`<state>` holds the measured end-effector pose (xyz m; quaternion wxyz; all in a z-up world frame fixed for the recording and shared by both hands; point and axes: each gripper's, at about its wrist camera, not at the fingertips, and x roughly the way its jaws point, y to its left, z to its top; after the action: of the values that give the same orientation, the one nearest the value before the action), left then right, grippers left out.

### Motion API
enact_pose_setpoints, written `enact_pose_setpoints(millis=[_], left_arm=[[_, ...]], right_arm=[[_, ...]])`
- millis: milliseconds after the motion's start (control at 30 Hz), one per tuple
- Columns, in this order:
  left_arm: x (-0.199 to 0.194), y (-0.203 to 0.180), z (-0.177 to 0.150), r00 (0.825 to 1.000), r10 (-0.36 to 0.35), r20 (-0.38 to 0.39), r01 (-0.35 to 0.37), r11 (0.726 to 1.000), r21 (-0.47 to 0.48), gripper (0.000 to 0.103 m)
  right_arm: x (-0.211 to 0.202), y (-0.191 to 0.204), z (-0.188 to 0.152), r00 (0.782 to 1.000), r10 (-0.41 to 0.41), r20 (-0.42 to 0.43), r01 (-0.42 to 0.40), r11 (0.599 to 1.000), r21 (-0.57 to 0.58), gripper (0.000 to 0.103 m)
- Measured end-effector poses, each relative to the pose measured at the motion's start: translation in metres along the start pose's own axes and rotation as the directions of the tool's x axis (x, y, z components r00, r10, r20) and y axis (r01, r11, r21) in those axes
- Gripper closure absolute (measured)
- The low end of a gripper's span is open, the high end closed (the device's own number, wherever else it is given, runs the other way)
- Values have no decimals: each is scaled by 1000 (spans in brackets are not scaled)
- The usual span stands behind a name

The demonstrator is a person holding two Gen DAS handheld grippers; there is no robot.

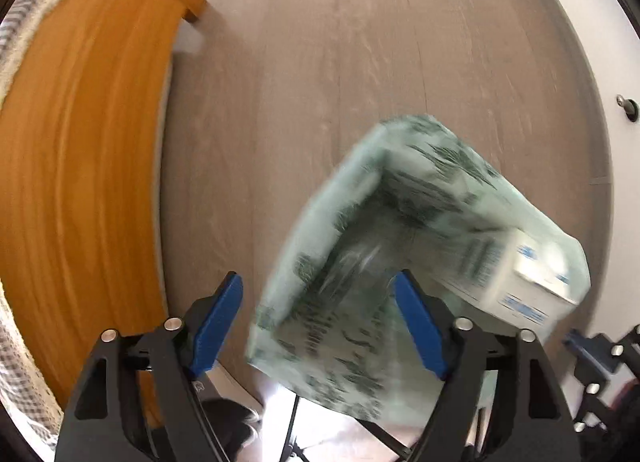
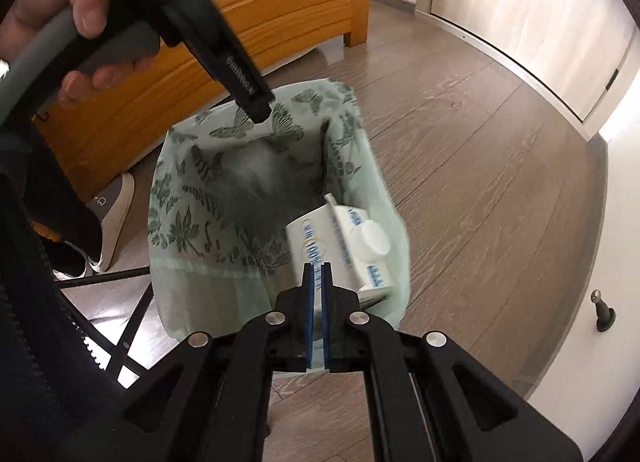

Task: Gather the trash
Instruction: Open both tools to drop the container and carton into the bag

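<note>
The right gripper (image 2: 317, 298) is pinching the near rim of the bag (image 2: 224, 198) on the floor (image 2: 480, 166), the carton (image 2: 340, 246) is lying inside at the bag's right corner, and the left gripper (image 1: 320, 326) is hovering released over the mouth.

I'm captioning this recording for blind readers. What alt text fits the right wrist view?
A white carton with a round cap lies inside a green butterfly-print trash bag standing open on a wood floor. The right gripper is shut on the bag's near rim, and a hand holds the left gripper above the far rim.
</note>
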<state>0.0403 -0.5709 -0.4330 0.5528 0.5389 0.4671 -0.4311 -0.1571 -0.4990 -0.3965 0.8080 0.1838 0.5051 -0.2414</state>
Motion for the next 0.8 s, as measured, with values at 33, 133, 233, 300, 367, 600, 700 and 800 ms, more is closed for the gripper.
enact_pose_setpoints(millis=[33,133,233,300,367,600,700,800], left_arm=[[-3,6,-3,1000,-1,18,1,1000,-23,28],[-12,26,-9,1000,-10,28,13,995,-102,28],[-22,42,-9,999,-24,28,29,984,-175,28],[-32,49,-11,999,-46,24,50,979,-200,28],[-46,52,-12,998,-58,29,63,976,-207,28],[-103,60,-33,987,-84,139,108,978,-180,28],[-130,71,-45,974,-109,197,149,968,-201,28],[-169,87,-61,950,-122,288,191,956,-223,28]], right_arm=[[2,0,2,1000,0,-4,0,1000,-3,100],[7,-1,8,1000,10,-8,-10,1000,-2,100],[8,6,11,1000,13,-2,-13,1000,-10,100],[6,9,13,1000,16,4,-16,1000,-14,100],[2,12,16,1000,19,15,-19,1000,-21,100],[-13,20,25,999,5,43,-2,999,-50,100],[-27,23,37,997,-3,73,9,997,-78,100],[-44,28,54,995,-14,99,24,994,-105,100]])
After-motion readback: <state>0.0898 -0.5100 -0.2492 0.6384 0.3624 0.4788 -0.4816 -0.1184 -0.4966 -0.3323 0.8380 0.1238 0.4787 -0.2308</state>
